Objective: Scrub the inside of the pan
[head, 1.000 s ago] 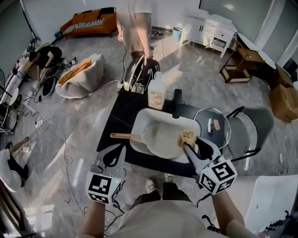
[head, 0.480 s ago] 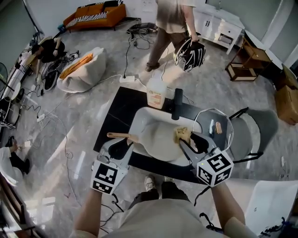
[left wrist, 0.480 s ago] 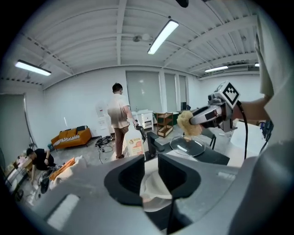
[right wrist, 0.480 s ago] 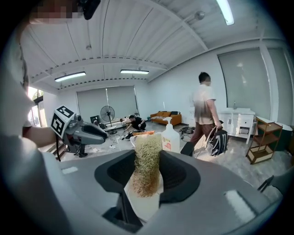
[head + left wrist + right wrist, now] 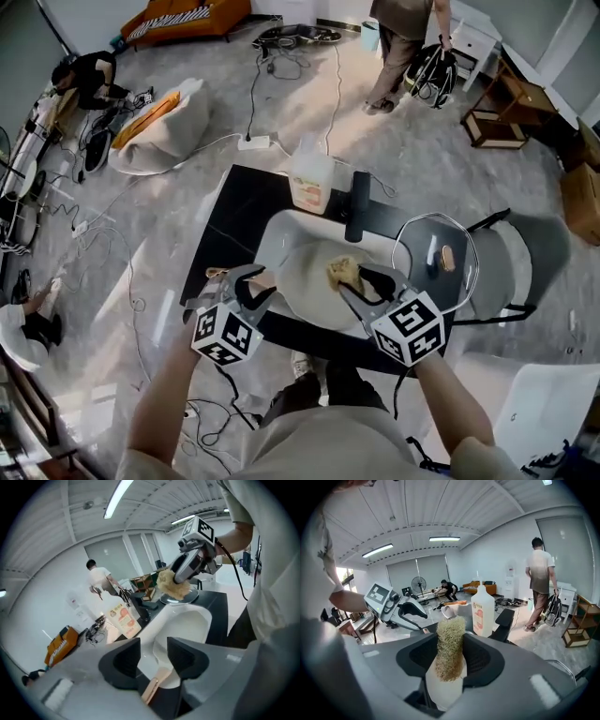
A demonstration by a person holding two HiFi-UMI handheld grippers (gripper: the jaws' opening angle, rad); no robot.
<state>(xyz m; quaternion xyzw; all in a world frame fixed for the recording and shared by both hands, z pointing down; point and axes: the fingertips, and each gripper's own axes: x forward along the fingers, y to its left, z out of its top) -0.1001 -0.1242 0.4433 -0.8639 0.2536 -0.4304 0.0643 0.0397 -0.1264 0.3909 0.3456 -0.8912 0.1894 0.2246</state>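
Grey marble flooring surrounds a black rectangular tabletop [image 5: 230, 225] with a white sink basin [image 5: 274, 236] set into it. In that basin lies the pale cream round pan [image 5: 314, 281], its short light wooden handle [image 5: 223, 274] sticking out over the basin's rim towards 9 o'clock.

The pan looks rigid and fairly weighty, with a smooth inside that would probably be slick when wet. It would likely skate or swivel in the basin under pressure, so the handle is the sensible place to steady it.

The left gripper [image 5: 251, 283] sits right at that handle. Its jaws have just been opening and stand apart, with the handle's end lying low between them, not pinched.

The right gripper [image 5: 361, 279] is clamped on a tan fibrous scrub pad [image 5: 341, 273], soft and springy, poised over the pan's 2 o'clock side.

Further out are a black faucet [image 5: 358, 208] and a translucent detergent bottle [image 5: 311, 183] at 12 o'clock, and a round glass lid [image 5: 431, 248] at 3 o'clock.
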